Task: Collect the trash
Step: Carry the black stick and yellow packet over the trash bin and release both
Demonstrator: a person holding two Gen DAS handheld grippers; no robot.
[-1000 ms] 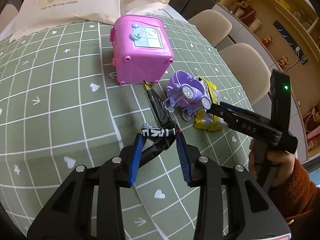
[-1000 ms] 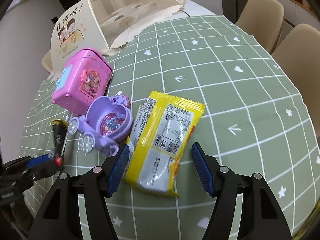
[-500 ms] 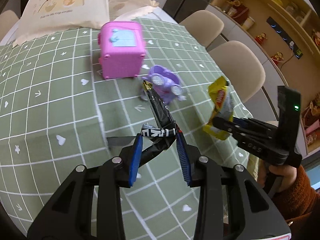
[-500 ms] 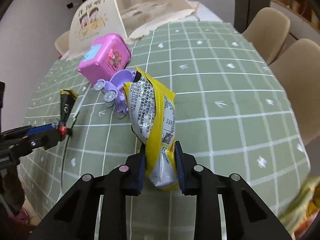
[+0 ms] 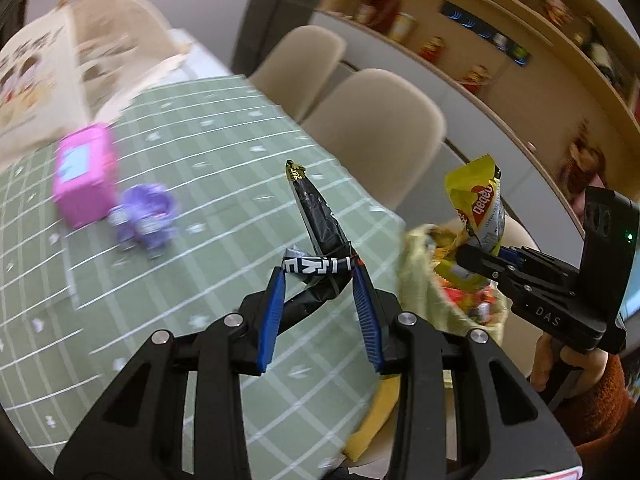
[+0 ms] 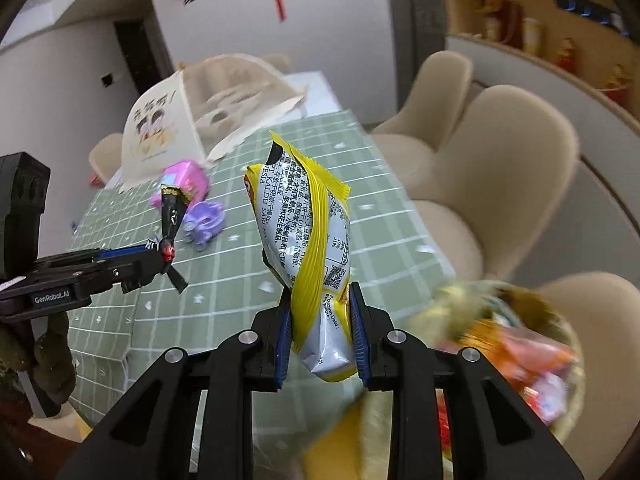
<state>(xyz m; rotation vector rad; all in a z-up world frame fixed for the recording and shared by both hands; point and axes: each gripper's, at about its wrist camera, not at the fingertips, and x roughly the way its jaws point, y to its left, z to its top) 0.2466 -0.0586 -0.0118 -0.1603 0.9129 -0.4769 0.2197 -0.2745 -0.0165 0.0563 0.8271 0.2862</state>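
- The left gripper (image 5: 319,280) has its blue pads (image 5: 270,320) part-way closed on a crumpled black wrapper (image 5: 320,224), pinching the twisted band near the wrapper's lower end; the gold-tipped end sticks up and away beyond the fingertips.
- The right gripper (image 6: 320,320) is closed tightly on a yellow snack packet (image 6: 308,236), gripping its lower third, while the rest of the packet stands upright above the fingers.
- Both pieces of trash are held in the air, clear of the green checked tablecloth (image 5: 224,168).
- In the left wrist view the yellow packet sits to the right of the black wrapper, directly over a yellowish trash bag (image 5: 420,280) already holding colourful wrappers.
- In the right wrist view that bag (image 6: 508,344) lies near and to the right of the packet, off the table's right edge, in front of a beige chair (image 6: 500,168).
- A pink toy box (image 5: 84,176) and a purple toy carriage (image 5: 146,216) stand on the cloth far to the left, well apart from both grippers; a cream tote bag (image 6: 192,120) lies at the far end of the table.
- The cloth between the toys and the near table edge is bare.
- The right hand (image 5: 568,364), in an orange-brown sleeve, grips its tool from below, with the tool levelled towards the left.
- The left hand (image 6: 44,344) holds its tool pointing right.
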